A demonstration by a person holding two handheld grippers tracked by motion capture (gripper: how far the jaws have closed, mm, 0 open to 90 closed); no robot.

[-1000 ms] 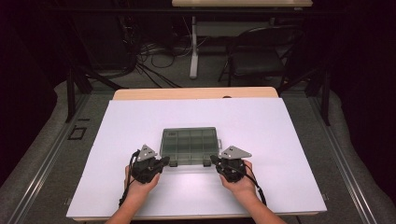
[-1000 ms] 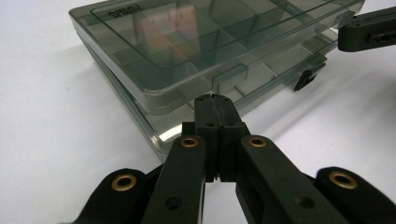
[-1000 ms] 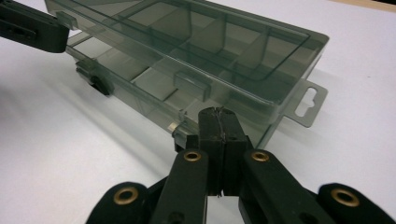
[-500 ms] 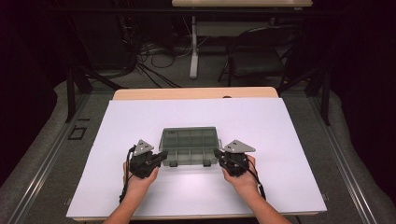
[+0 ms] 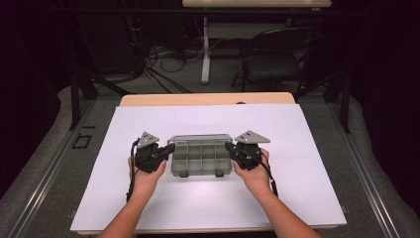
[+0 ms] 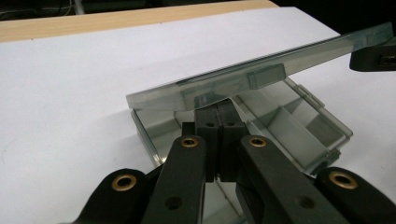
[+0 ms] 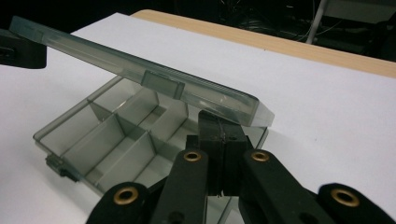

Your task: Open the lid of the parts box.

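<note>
Near the surface's front edge, the left gripper (image 6: 217, 122) and right gripper (image 7: 221, 135), jaws pressed together, are propping a light, rigid, slippery lid (image 7: 140, 71) above its compartment box (image 7: 112, 135).

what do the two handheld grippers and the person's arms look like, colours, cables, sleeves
The left gripper and right gripper are matte black, each topped by a grey three-cornered plate and trailing a black cable. Their black fingers sit on linkage arms with brass-coloured pivot rivets. The forearms are bare, with no sleeves or gloves visible.
</note>
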